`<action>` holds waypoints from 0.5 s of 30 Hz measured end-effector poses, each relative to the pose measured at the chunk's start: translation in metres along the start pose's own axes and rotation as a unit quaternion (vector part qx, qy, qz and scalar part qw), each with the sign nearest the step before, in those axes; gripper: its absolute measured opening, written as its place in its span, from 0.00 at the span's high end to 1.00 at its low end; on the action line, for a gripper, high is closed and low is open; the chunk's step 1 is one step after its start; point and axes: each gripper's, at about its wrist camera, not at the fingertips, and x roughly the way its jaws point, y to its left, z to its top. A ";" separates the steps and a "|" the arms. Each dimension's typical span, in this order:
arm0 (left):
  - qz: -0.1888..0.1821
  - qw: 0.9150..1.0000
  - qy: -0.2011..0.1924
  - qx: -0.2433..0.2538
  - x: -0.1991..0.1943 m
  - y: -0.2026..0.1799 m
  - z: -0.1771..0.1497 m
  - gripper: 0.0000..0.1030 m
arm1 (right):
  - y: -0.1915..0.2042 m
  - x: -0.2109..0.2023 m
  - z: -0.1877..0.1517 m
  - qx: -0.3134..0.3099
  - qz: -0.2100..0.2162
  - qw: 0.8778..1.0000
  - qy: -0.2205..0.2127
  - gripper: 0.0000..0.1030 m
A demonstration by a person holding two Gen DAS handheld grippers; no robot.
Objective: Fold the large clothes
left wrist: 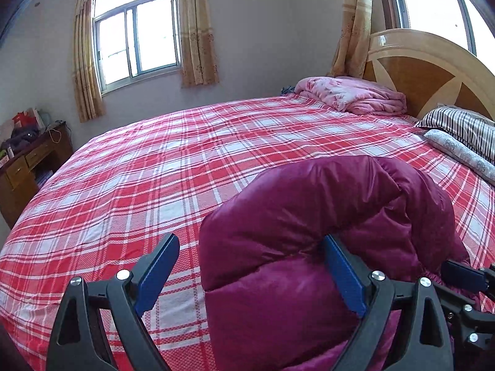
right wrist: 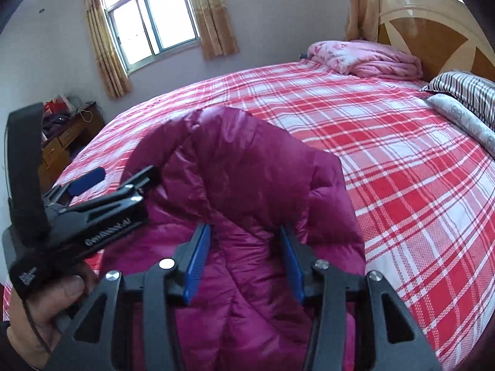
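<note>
A magenta puffer jacket (left wrist: pixel 309 232) lies bunched on the red plaid bed sheet (left wrist: pixel 139 170), near the front edge. My left gripper (left wrist: pixel 250 241) stands wide open. Its right pad rests against the jacket's side and its left pad hangs over bare sheet. In the right wrist view the jacket (right wrist: pixel 241 160) rises in a hump. My right gripper (right wrist: pixel 243 230) is partly open over it, with a puffy ridge of fabric between its blue pads. I see no firm pinch. The left gripper (right wrist: pixel 125 171), held by a hand (right wrist: pixel 52 303), is open at the jacket's left edge.
A folded pink quilt (left wrist: pixel 352 95) lies by the wooden headboard (left wrist: pixel 433 71). A striped pillow (left wrist: pixel 461 123) and a pale patterned roll (left wrist: pixel 458 151) sit at the right. A cluttered wooden desk (left wrist: pixel 27 160) stands left of the bed, under a curtained window (left wrist: pixel 136 37).
</note>
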 end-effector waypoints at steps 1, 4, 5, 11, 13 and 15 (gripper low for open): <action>0.000 1.000 0.004 0.003 0.003 -0.004 -0.002 0.09 | -0.002 0.002 -0.002 0.002 0.001 1.000 -0.001 0.53; 0.008 1.000 0.013 0.024 0.013 -0.018 -0.011 0.09 | -0.003 0.010 0.000 0.000 -0.005 1.000 -0.002 0.53; 0.014 0.999 0.013 0.032 0.016 -0.022 -0.014 0.09 | -0.005 0.012 -0.001 -0.002 -0.006 1.000 -0.002 0.53; 0.015 0.999 0.020 0.039 0.027 -0.025 -0.020 0.07 | -0.011 0.022 -0.003 0.014 0.001 1.000 0.006 0.54; 0.013 0.999 0.026 0.036 0.032 -0.025 -0.021 0.07 | -0.012 0.024 -0.004 0.015 -0.003 1.000 0.008 0.54; 0.010 0.999 0.032 0.034 0.035 -0.025 -0.021 0.06 | -0.012 0.026 -0.005 0.017 -0.004 1.000 0.009 0.53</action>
